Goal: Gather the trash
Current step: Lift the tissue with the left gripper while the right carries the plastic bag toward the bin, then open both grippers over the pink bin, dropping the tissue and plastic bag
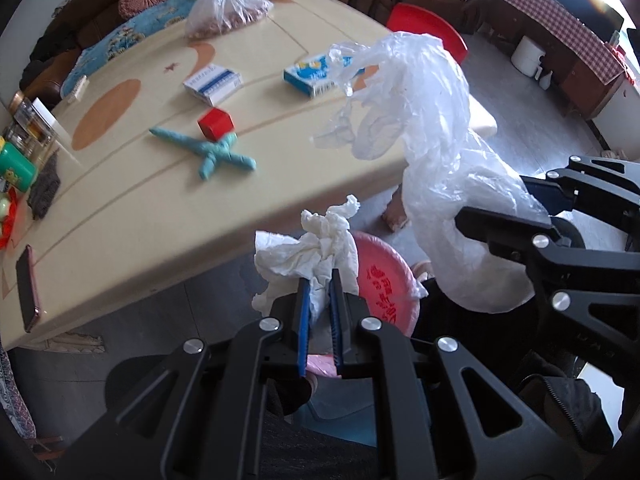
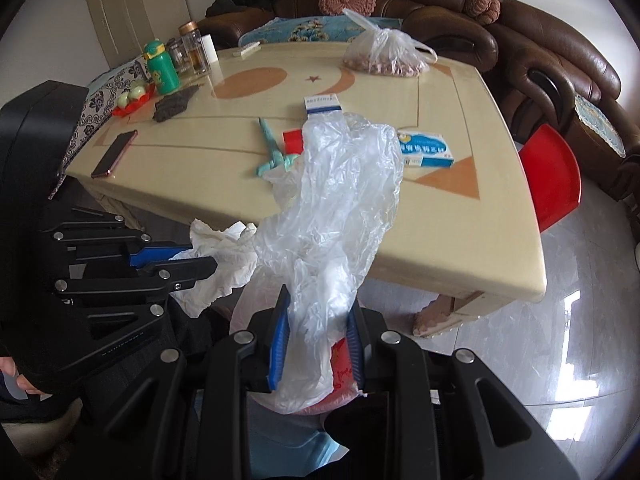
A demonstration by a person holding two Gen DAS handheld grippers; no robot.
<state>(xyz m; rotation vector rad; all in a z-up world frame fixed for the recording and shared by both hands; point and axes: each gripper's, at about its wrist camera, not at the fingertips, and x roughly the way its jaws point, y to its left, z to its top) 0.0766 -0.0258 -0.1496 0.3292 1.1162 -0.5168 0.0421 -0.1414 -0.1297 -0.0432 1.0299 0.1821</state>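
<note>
My left gripper [image 1: 320, 276] is shut on a crumpled white tissue [image 1: 316, 248], held just off the table's near edge above a pink stool [image 1: 386, 284]. It also shows in the right wrist view [image 2: 208, 268] with the tissue [image 2: 222, 256]. My right gripper [image 2: 318, 312] is shut on a clear plastic bag [image 2: 336, 208] that stands up in front of the table. In the left wrist view the bag [image 1: 436, 128] hangs from the right gripper [image 1: 472, 220] at the right.
The cream table [image 2: 460, 240] holds a teal clay cross [image 1: 216, 152], a red block [image 1: 215, 122], two medicine boxes [image 1: 213, 84] [image 1: 316, 74], a bag of nuts [image 2: 384, 54], a phone [image 2: 114, 154], a green bottle [image 2: 160, 66] and jars. A red chair [image 2: 554, 176] and brown sofa [image 2: 560, 52] stand beyond.
</note>
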